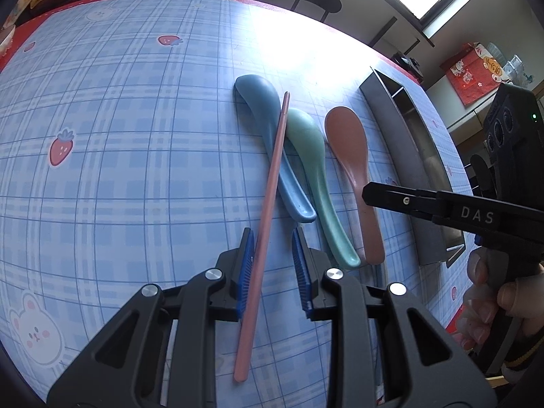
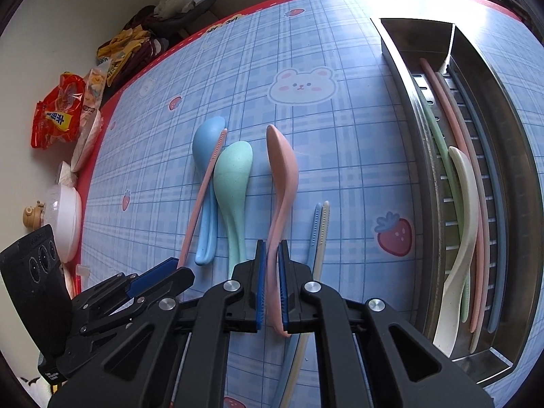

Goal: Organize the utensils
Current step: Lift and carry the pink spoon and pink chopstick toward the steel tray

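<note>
A pink chopstick (image 1: 263, 234) lies across a blue spoon (image 1: 268, 136), with a green spoon (image 1: 312, 170) beside them. My left gripper (image 1: 273, 238) is open around the chopstick's lower half. My right gripper (image 2: 272, 255) is shut on the handle of a pink spoon (image 2: 284, 176), also seen in the left wrist view (image 1: 353, 159). In the right wrist view the blue spoon (image 2: 205, 142), green spoon (image 2: 233, 176) and pink chopstick (image 2: 204, 190) lie left of it. A blue and a cream chopstick (image 2: 319, 231) lie just right of it.
A steel utensil tray (image 2: 510, 136) at the right holds a cream spoon (image 2: 462, 224) and several chopsticks. It shows at the table's right edge in the left wrist view (image 1: 404, 129). Snack bags (image 2: 61, 115) and a white bowl (image 2: 68, 224) sit beyond the left table edge.
</note>
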`<move>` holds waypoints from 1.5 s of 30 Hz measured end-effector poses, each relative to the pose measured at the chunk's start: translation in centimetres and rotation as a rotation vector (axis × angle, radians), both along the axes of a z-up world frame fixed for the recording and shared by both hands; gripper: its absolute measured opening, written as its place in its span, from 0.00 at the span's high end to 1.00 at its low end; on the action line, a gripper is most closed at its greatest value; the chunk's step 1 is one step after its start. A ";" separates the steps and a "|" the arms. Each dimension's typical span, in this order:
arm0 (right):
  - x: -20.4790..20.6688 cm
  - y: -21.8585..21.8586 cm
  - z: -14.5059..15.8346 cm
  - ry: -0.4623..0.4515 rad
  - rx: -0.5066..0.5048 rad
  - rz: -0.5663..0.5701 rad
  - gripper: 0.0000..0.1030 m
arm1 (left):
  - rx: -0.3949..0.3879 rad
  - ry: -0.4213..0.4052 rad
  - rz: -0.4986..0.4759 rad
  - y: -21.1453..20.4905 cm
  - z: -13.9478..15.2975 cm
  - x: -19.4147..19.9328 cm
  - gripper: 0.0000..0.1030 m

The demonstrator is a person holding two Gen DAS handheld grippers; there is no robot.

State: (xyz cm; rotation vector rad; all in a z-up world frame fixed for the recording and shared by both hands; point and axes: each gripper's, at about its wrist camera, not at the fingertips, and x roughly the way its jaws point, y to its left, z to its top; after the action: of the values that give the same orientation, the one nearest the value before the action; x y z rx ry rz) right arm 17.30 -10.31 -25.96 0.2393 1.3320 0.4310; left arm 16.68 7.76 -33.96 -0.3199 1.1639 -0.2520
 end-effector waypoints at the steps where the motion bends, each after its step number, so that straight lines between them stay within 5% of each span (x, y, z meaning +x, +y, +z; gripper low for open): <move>1: 0.0 0.2 0.0 -0.001 -0.001 0.007 0.93 | 0.000 0.000 0.000 0.0 0.0 0.0 0.74; 19: -0.1 1.3 -1.1 0.020 -0.034 0.029 0.92 | -0.004 -0.004 -0.006 0.2 0.0 0.0 0.74; 27: -0.3 2.1 -1.0 -0.010 -0.070 0.050 0.93 | -0.007 0.024 -0.010 1.1 -0.2 0.6 0.87; 41: -0.5 1.1 -1.3 -0.016 -0.034 0.045 0.93 | 0.121 -0.012 -0.106 -1.2 0.0 2.3 0.87; 45: -0.6 1.0 -1.2 -0.016 -0.027 0.041 0.93 | 0.060 -0.011 -0.073 -0.6 -0.2 2.3 0.89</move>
State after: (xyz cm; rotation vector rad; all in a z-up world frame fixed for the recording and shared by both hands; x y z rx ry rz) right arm 16.71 -9.35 -27.19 0.1856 1.3278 0.4484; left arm 18.97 7.16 -34.16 -0.2232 1.1713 -0.2817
